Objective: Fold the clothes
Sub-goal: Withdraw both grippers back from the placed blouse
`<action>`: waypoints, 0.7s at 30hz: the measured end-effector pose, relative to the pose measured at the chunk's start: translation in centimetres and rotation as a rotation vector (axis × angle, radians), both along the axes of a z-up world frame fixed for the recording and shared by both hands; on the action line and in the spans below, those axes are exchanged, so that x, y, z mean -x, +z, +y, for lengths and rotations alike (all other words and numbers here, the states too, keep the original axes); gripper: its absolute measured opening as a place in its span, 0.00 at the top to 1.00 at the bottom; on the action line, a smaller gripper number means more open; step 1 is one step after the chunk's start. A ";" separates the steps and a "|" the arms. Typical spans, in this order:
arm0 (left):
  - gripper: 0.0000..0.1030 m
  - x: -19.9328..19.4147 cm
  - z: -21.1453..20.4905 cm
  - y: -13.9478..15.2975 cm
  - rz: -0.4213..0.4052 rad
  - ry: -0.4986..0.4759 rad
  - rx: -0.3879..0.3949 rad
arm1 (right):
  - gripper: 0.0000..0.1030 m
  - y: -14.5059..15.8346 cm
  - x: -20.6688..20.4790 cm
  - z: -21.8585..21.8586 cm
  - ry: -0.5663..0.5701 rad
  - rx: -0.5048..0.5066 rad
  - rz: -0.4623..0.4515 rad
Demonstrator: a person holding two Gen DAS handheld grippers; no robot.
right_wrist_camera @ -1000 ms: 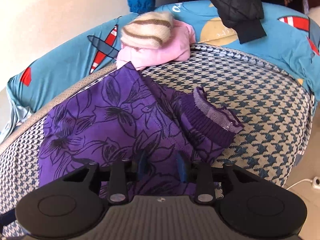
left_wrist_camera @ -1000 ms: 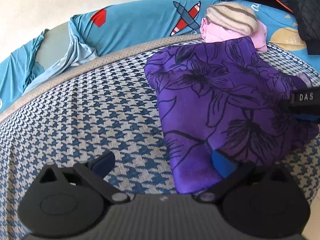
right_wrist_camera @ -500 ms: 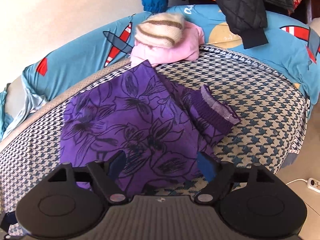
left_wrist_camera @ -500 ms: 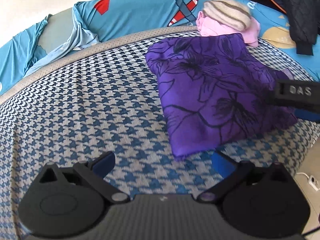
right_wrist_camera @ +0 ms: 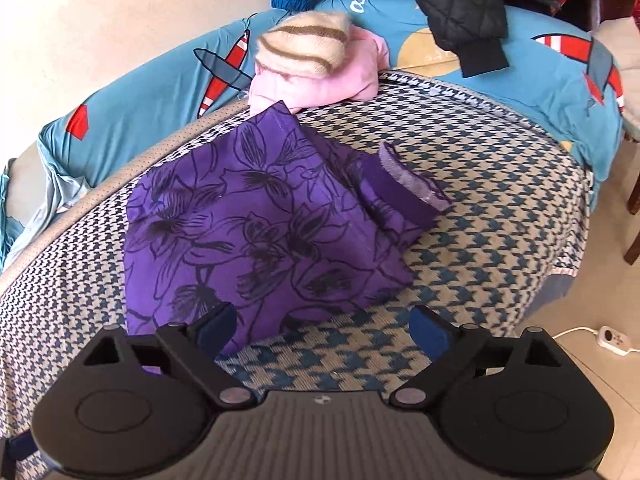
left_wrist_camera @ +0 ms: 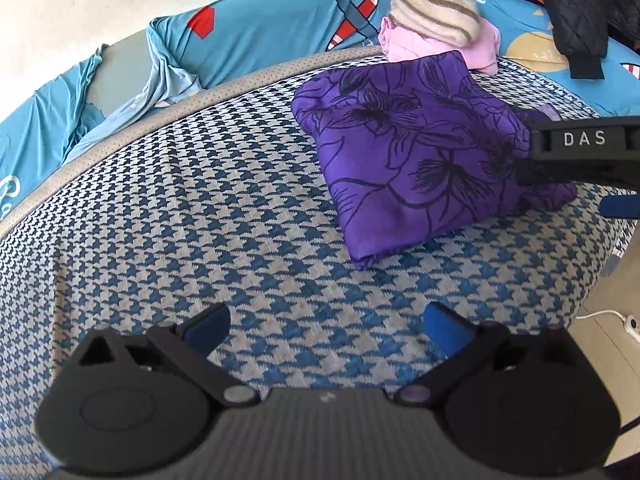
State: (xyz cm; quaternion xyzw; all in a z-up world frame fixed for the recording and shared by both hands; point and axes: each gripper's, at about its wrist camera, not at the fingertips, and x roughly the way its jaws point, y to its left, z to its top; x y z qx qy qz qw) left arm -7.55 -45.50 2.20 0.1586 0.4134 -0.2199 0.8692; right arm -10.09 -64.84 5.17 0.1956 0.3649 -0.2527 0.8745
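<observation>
A purple garment with black flower outlines [left_wrist_camera: 424,160] [right_wrist_camera: 256,232] lies folded on the blue-and-white houndstooth bed cover [left_wrist_camera: 200,216] [right_wrist_camera: 500,208]. Its ribbed cuff [right_wrist_camera: 404,188] sticks out on the right side. My left gripper [left_wrist_camera: 326,326] hangs open above bare cover, well short of the garment's near corner. My right gripper [right_wrist_camera: 322,328] is open too, just off the garment's near edge, nothing between its fingers. In the left wrist view the right gripper's black body [left_wrist_camera: 584,148] reaches in from the right over the garment.
A pile of folded clothes, pink [left_wrist_camera: 440,44] [right_wrist_camera: 320,84] under cream striped knit [right_wrist_camera: 304,40], sits behind the purple garment. A blue airplane-print sheet [left_wrist_camera: 280,28] edges the bed. A black quilted jacket [right_wrist_camera: 460,4] hangs at the back. Floor and a cable [right_wrist_camera: 612,338] lie right.
The right gripper has opened and let go of the purple garment, then pulled back. The left gripper has also backed away from the garment, which now lies free on the cover.
</observation>
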 end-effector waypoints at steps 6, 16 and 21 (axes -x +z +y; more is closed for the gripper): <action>0.00 0.6 -0.2 0.3 0.023 -0.021 0.012 | 0.08 0.1 0.9 0.2 0.011 0.016 0.010; 0.00 2.1 -0.8 0.3 0.034 -0.045 0.010 | 0.07 -0.1 2.0 0.0 -0.014 0.020 0.047; 0.00 2.6 -1.1 0.3 0.019 -0.060 0.000 | 0.07 -0.1 2.5 -0.1 -0.035 0.034 0.057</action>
